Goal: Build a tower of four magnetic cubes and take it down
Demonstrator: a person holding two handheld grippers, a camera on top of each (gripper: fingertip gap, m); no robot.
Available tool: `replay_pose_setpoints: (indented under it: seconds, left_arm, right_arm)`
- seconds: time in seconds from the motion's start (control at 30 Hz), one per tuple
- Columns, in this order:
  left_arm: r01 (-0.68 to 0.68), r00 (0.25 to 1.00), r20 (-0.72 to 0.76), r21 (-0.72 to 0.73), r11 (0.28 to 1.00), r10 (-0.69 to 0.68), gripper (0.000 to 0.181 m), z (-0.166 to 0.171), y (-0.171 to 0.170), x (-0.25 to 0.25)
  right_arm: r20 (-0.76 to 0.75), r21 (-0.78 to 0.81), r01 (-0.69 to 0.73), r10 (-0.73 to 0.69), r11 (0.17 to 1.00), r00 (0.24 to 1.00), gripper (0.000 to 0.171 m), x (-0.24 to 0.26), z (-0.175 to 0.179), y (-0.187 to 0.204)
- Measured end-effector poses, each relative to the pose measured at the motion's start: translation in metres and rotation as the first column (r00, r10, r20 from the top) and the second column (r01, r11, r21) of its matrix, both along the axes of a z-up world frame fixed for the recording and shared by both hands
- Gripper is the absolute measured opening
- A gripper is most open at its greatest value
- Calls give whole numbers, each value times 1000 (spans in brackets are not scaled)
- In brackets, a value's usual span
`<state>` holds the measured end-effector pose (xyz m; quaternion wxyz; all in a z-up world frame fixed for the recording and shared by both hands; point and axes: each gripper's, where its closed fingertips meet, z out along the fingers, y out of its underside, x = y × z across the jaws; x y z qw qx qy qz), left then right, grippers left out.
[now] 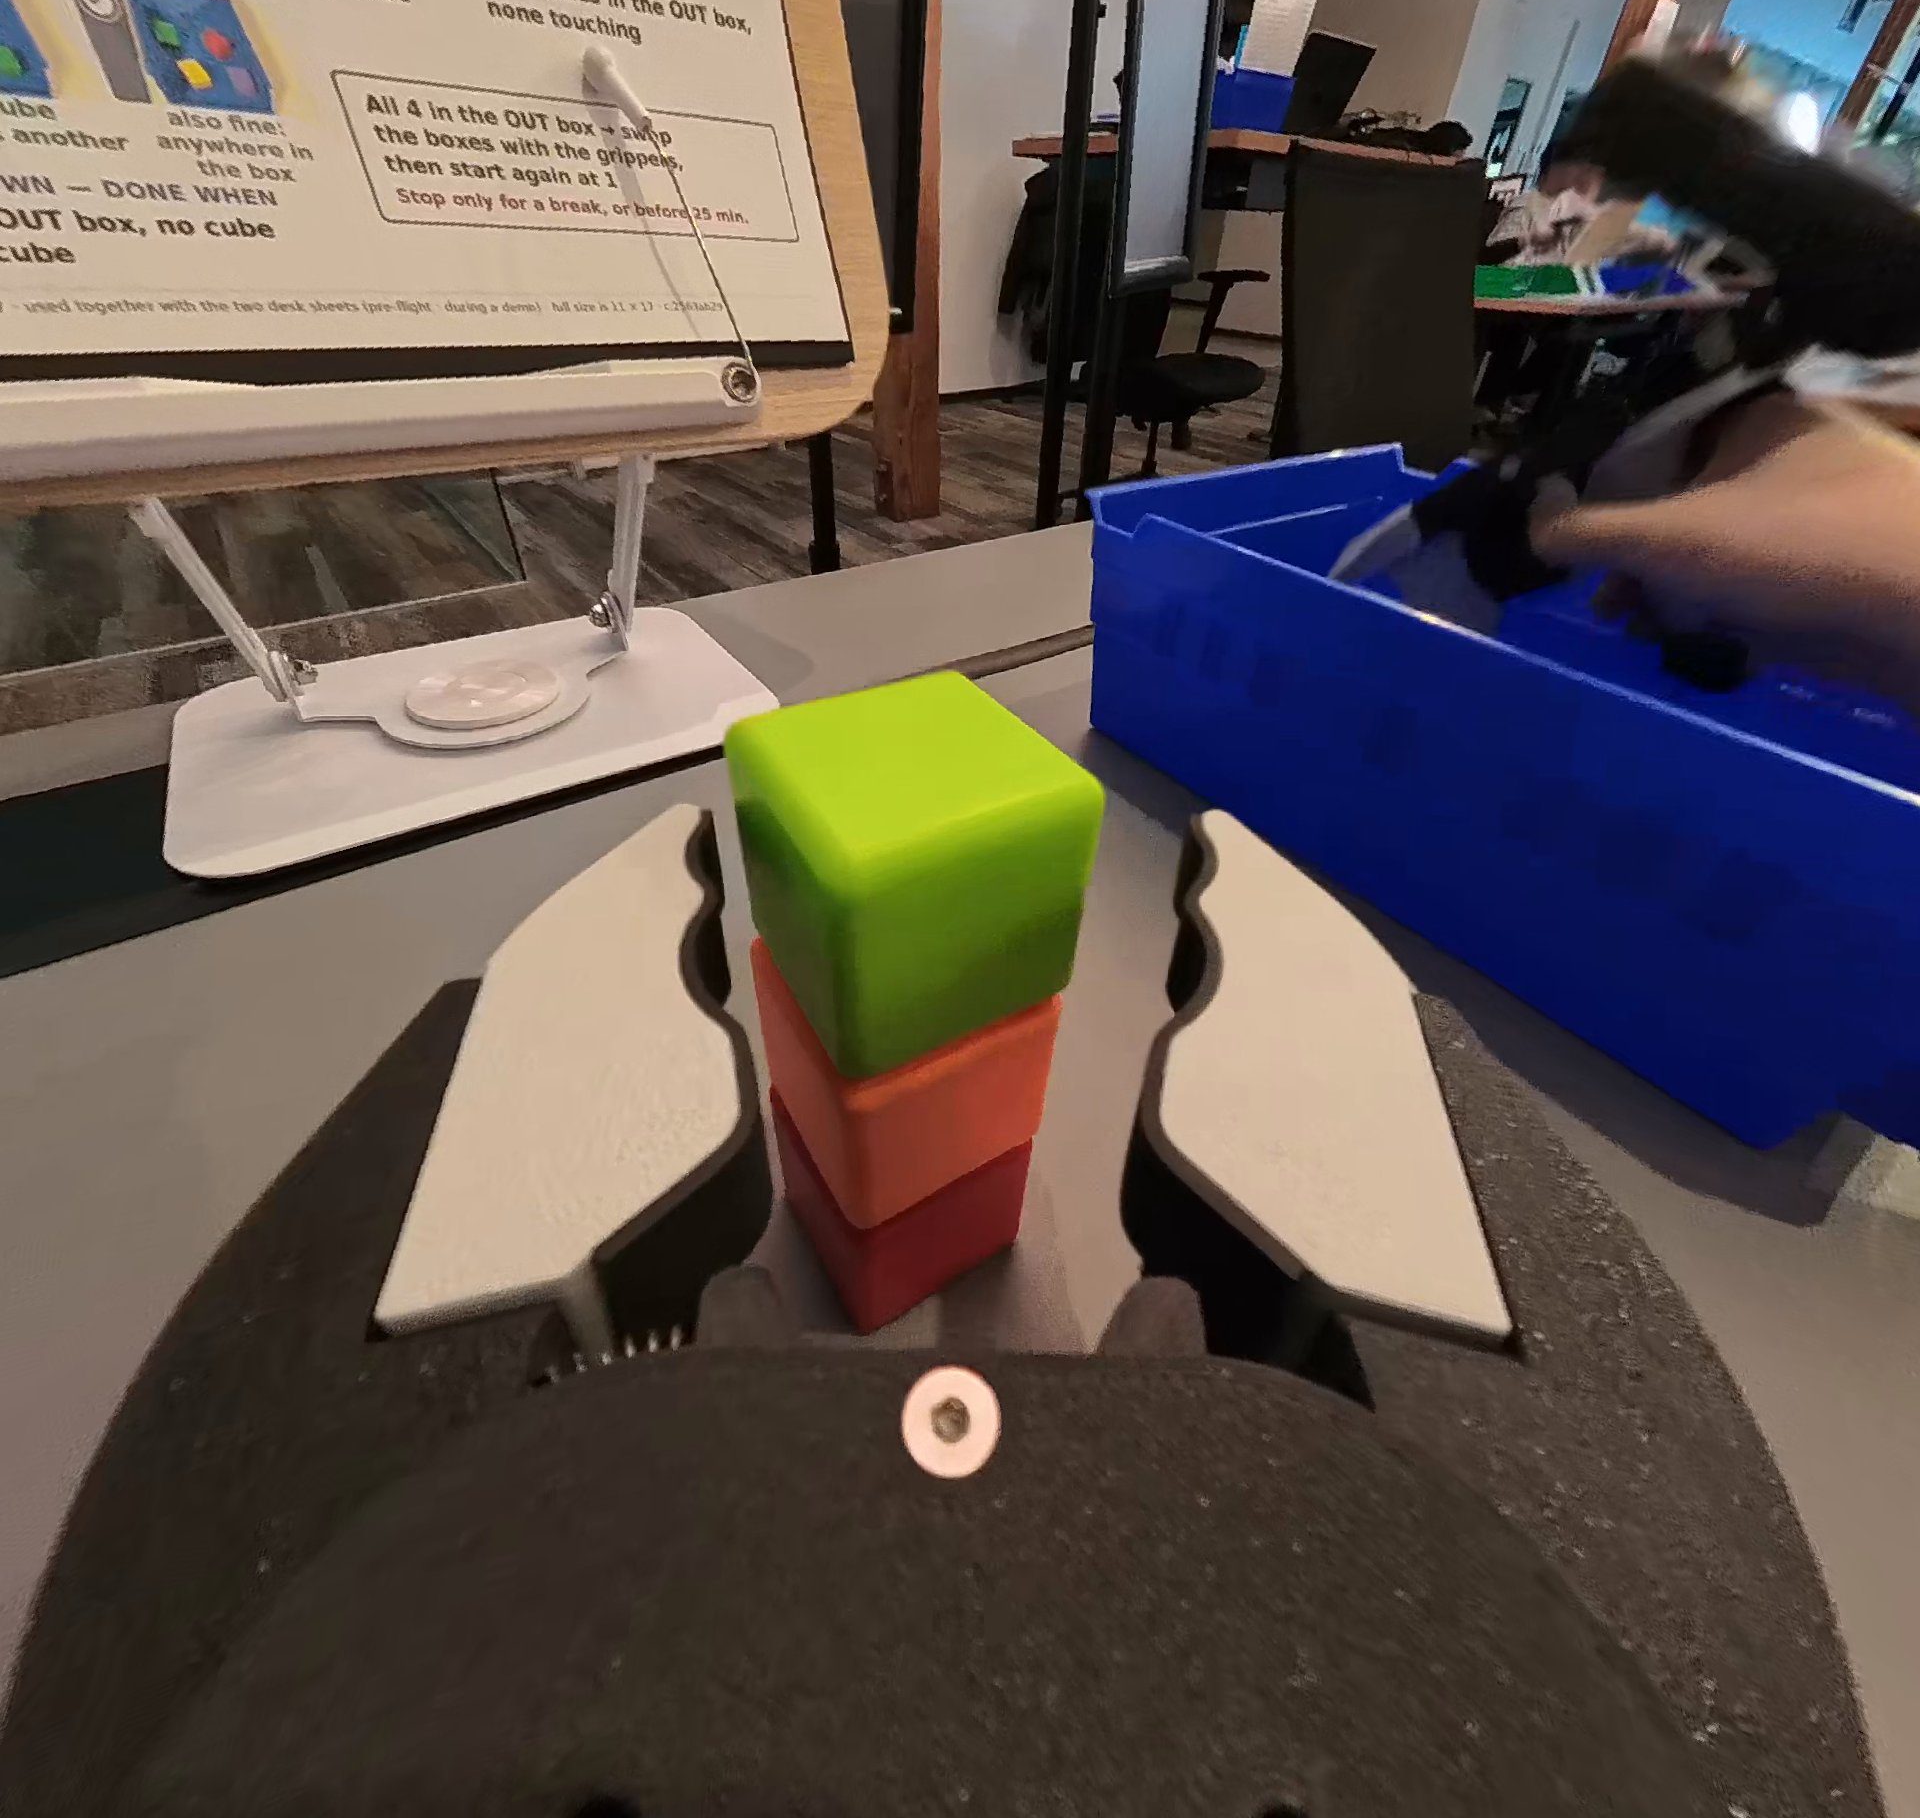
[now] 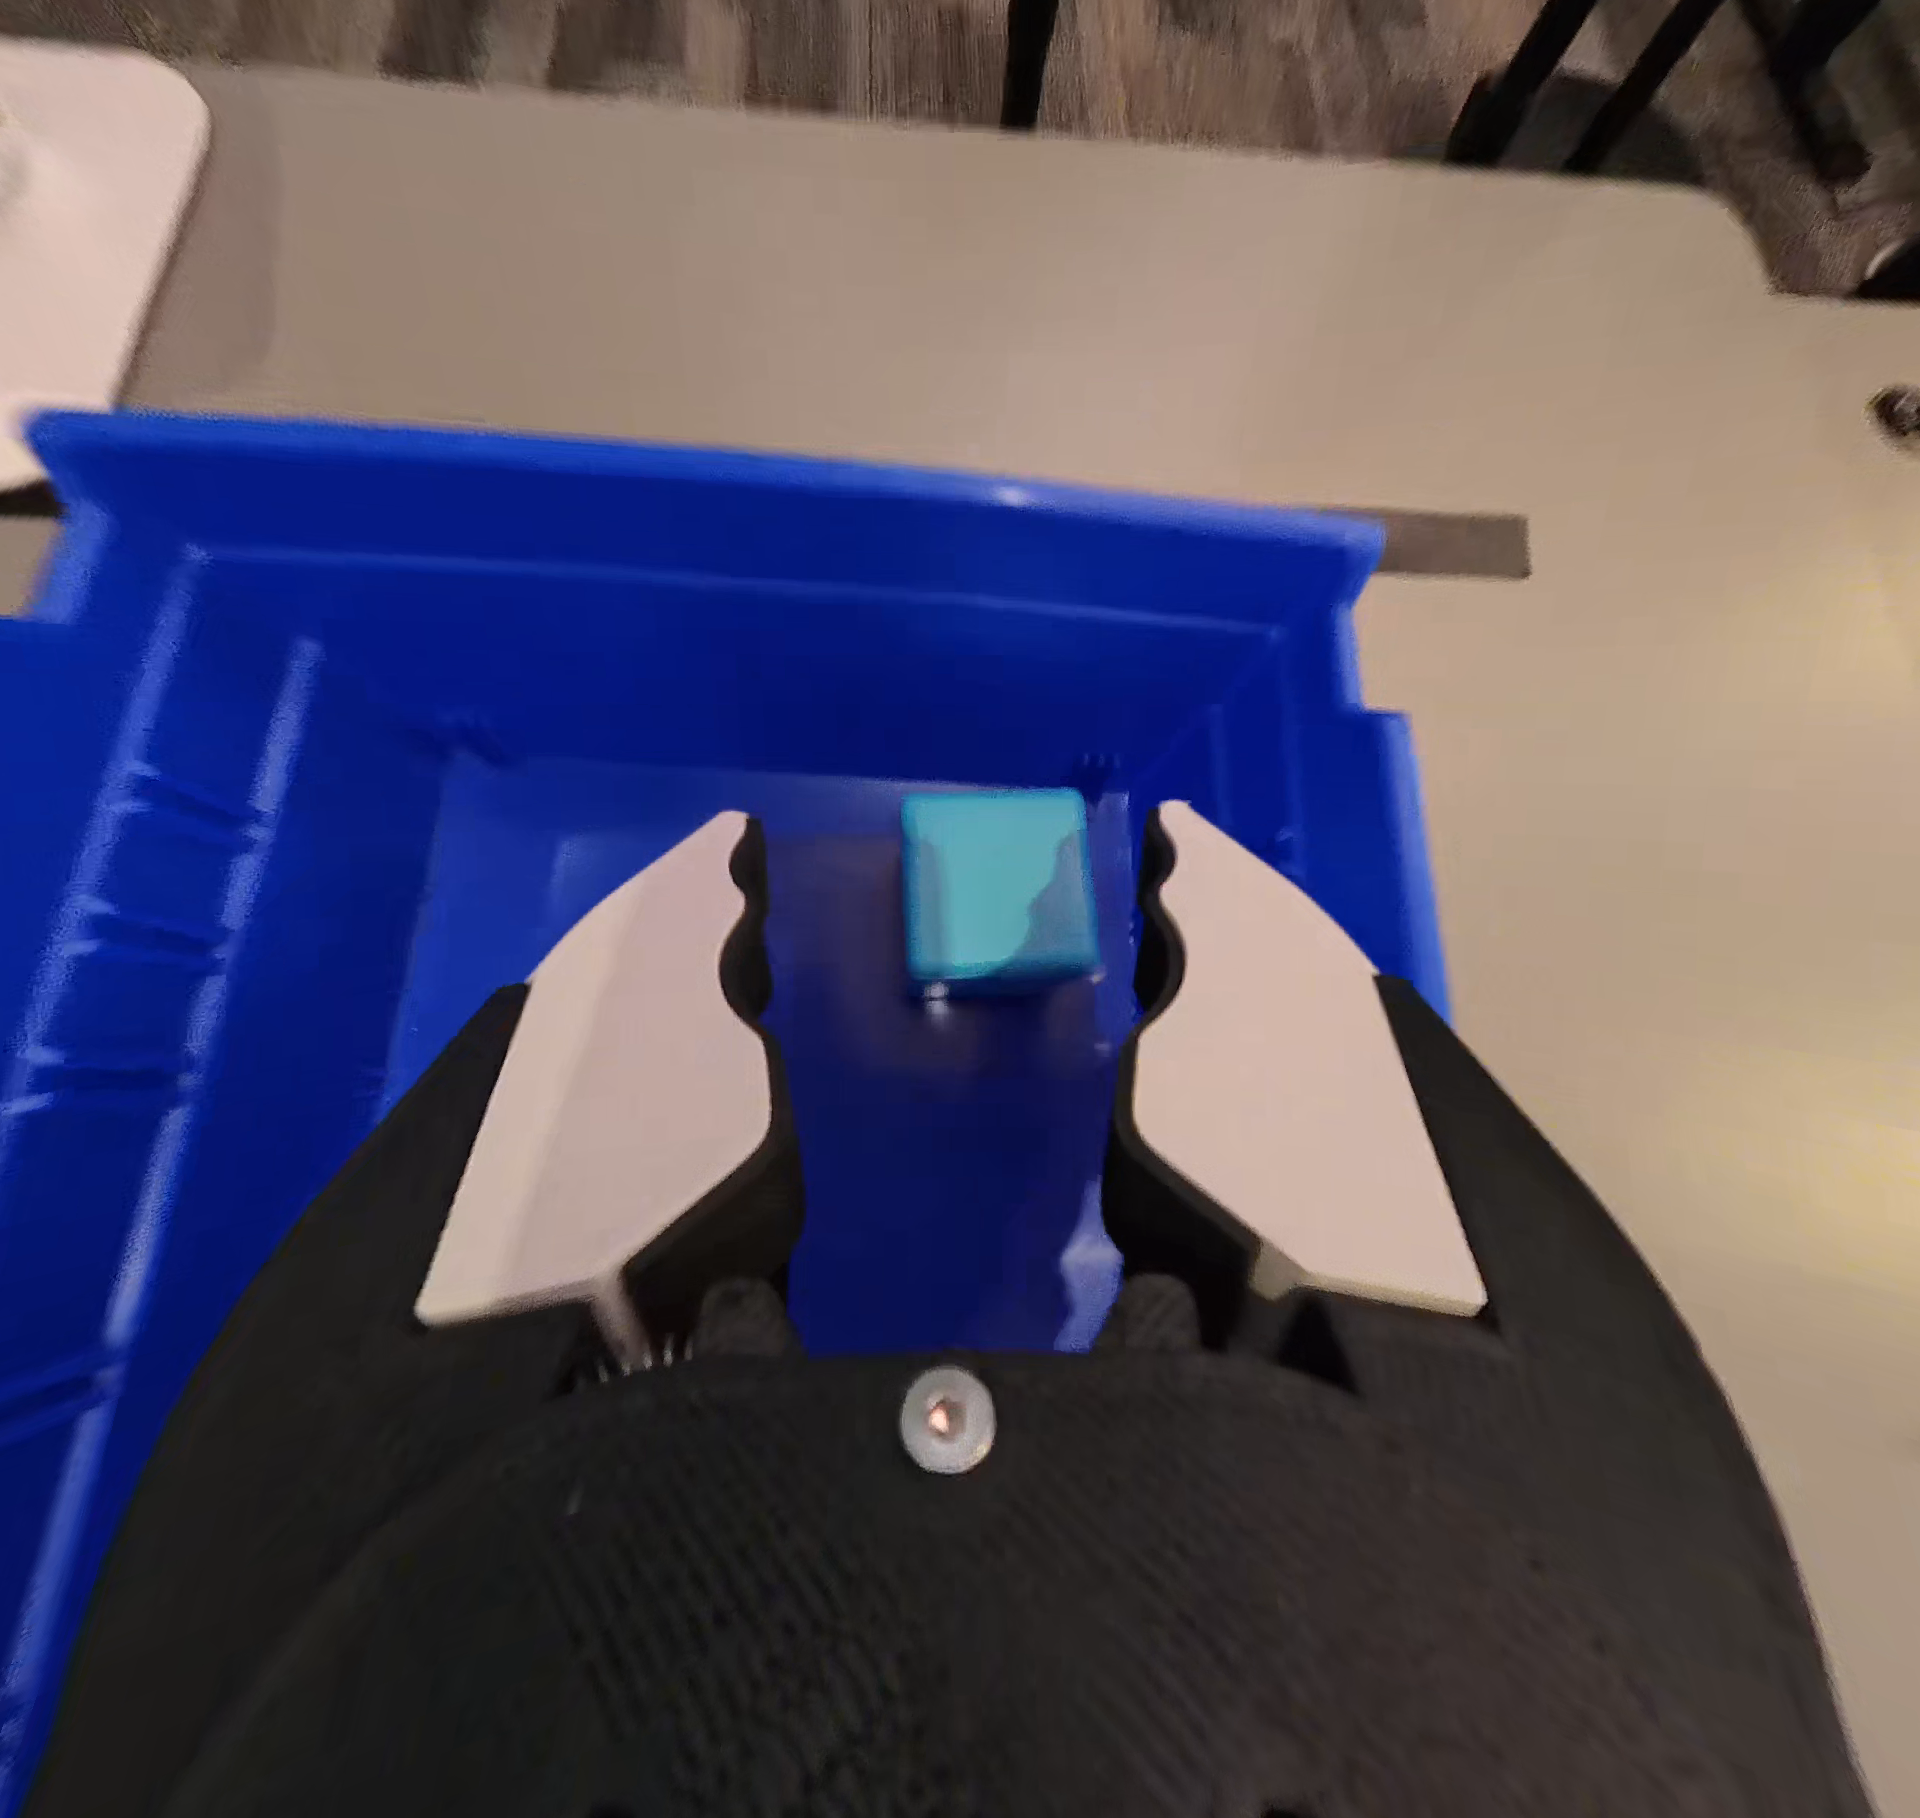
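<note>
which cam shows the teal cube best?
Right wrist view: the teal cube lies on the blue bin floor, ahead of the open right gripper. Left wrist view shows only the bin's outside wall and the blurred right gripper; no cube visible.

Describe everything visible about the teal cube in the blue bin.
The small teal cube looks like smooth, slightly glossy plastic with rounded edges, blurred in the right wrist view. It rests flat on the floor of the blue plastic bin, near the far right corner, apart from the walls as far as the blur shows. The open right gripper hovers above it, nearer its right finger; nothing grips it. A shadow crosses its top face.
</note>
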<state>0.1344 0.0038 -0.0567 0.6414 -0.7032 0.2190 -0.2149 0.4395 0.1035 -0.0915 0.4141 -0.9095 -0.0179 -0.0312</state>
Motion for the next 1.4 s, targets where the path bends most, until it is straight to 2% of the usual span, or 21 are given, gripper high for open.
replay_pose_setpoints:
  seconds: [0.3,0.43,0.6,0.7,0.8,0.87,0.93,1.0,1.2,1.33,1.4]
  left_arm:
    - [-112,986,-125,-37,993,107,78,-21,0,-10]
    - [-147,976,-181,-163,976,117,75,-39,-1,-14]
    - [-166,970,-213,-224,960,118,73,-50,0,-15]
    - [-177,964,-237,-240,954,119,69,-54,2,-14]
    - [-175,964,-237,-233,957,118,61,-54,2,-14]
    - [-168,964,-240,-235,957,111,59,-54,2,-13]
    - [-171,965,-238,-236,957,113,59,-54,4,-13]
    - [-174,966,-232,-241,955,117,58,-54,4,-14]
    - [-172,966,-232,-242,955,115,58,-54,4,-14]
    - [-174,965,-234,-241,955,117,58,-54,4,-14]
    - [-175,964,-237,-240,955,117,58,-54,5,-14]
  right_arm:
    - [-44,270,-87,102,959,994,71,-36,98,-13]
    - [-12,375,-166,184,912,983,70,-70,140,-26]
    - [44,430,-261,269,864,962,69,-112,166,-41]
    - [6,420,-349,382,838,924,69,-151,163,-46]
    - [-22,401,-477,529,782,849,68,-201,153,-54]
    - [-21,334,-652,697,680,716,68,-240,135,-68]
    - [-47,247,-817,849,521,527,69,-270,110,-88]
    - [-59,226,-871,898,437,436,69,-284,91,-94]
    - [-93,212,-922,946,324,311,76,-325,60,-105]
    - [-64,131,-936,945,326,321,74,-331,41,-105]
    - [-37,129,-939,947,320,318,59,-334,41,-105]
